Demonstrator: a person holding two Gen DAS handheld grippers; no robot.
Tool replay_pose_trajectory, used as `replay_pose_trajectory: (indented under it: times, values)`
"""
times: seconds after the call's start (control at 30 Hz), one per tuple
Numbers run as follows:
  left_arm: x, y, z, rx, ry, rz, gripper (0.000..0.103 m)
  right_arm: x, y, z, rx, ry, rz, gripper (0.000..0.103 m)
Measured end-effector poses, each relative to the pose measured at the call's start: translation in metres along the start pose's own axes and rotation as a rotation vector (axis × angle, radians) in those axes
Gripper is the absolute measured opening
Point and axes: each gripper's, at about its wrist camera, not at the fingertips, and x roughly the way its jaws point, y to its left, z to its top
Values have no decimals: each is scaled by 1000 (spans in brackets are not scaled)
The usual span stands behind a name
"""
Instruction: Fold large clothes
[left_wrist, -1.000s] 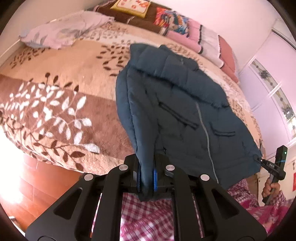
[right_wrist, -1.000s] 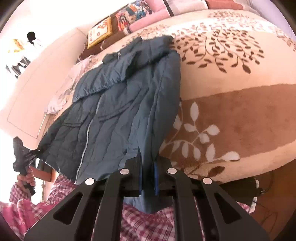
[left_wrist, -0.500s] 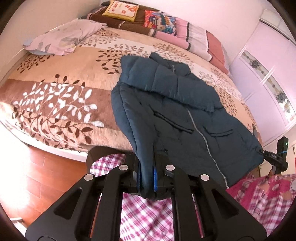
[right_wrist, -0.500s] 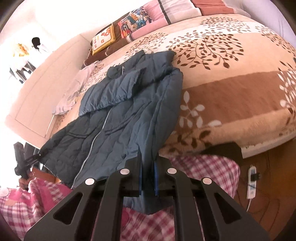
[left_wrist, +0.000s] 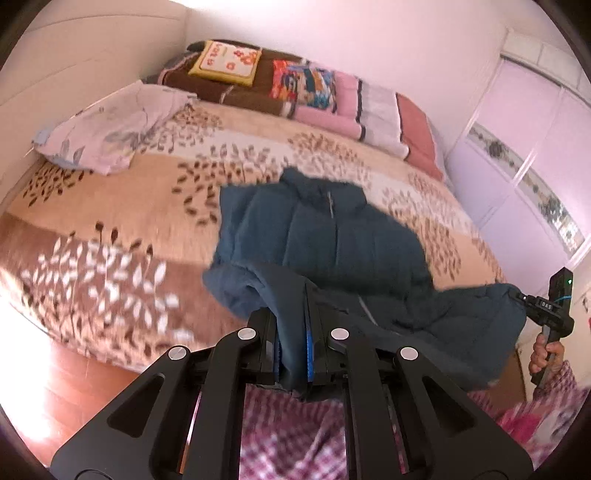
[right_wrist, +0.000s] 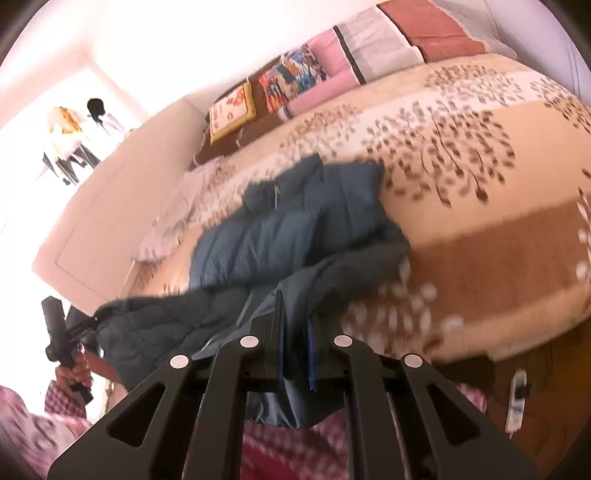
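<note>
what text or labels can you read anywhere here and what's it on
"DAS", uncertain, small white letters on the black right gripper seen from the left wrist view.
Red markings on the square yellow-bordered cushion at the head of the bed: too blurred to read.
Nothing readable on the dark blue quilted jacket.

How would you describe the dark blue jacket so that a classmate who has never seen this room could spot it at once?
Start at the big bed with its beige and brown leaf-patterned blanket. The jacket lies across the near part of it, its bottom hem lifted by the left gripper and the right gripper. It is the only dark blue, quilted, zipped thing there; the pillows and blanket are pale or patterned.
</note>
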Motion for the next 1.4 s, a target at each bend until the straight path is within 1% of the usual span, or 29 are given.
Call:
replay_pose_trajectory:
  times: [0.1,0.2,0.23,0.3,0.43,0.5,0.57,0.6,0.7,0.77,0.83,0.97,1.03,1.07,1.1,1.13,1.17,1.2,1.23,1.27,1.3,1.33,1.4]
  values:
    - [13,6,34,-26,-33,-3,10,16,-5,45,33,-16,23,11]
    - [34,10,69,-47,-53,-4,10,44,-11,91,63,-24,21,10]
    - [45,10,83,-46,-57,3,10,44,-11,91,63,-24,21,10]
    - [67,11,106,-53,-61,23,10,72,-17,124,99,-22,12,10]
    - [129,17,155,-81,-54,90,10,127,-26,175,122,-19,-37,10]
    - [162,21,174,-88,-45,132,10,161,-32,198,128,-16,-82,10]
    - [202,28,192,-102,-25,168,10,194,-42,219,139,-10,-119,10]
    - [215,29,197,-102,-16,184,10,206,-47,225,142,-7,-137,10]
    - [271,38,212,-112,30,237,10,254,-67,239,178,28,-185,10]
    - [296,44,214,-117,51,260,10,283,-80,243,194,56,-220,10]
    - [320,50,213,-129,76,277,11,305,-91,244,216,79,-235,10]
    - [349,59,207,-149,113,308,15,341,-114,242,266,135,-263,11]
    - [355,65,203,-195,123,291,19,354,-122,239,299,166,-268,13]
    - [355,70,201,-231,123,273,21,356,-125,238,319,172,-261,19]
    - [354,74,201,-269,123,246,26,358,-129,237,344,170,-236,22]
    - [354,77,201,-295,123,224,32,358,-131,237,361,167,-207,29]
    - [352,80,202,-324,123,197,35,357,-131,238,371,166,-187,36]
    - [350,83,203,-351,118,173,46,355,-133,240,383,165,-156,39]
    - [343,85,204,-375,95,156,56,352,-133,242,390,161,-128,45]
    - [336,84,206,-382,65,163,63,349,-132,245,394,157,-115,52]
    - [327,83,208,-376,33,180,77,345,-130,246,398,148,-102,56]
    - [321,82,210,-366,3,191,82,341,-129,248,406,138,-88,62]
    - [309,77,214,-329,-28,212,82,334,-124,250,400,112,-95,69]
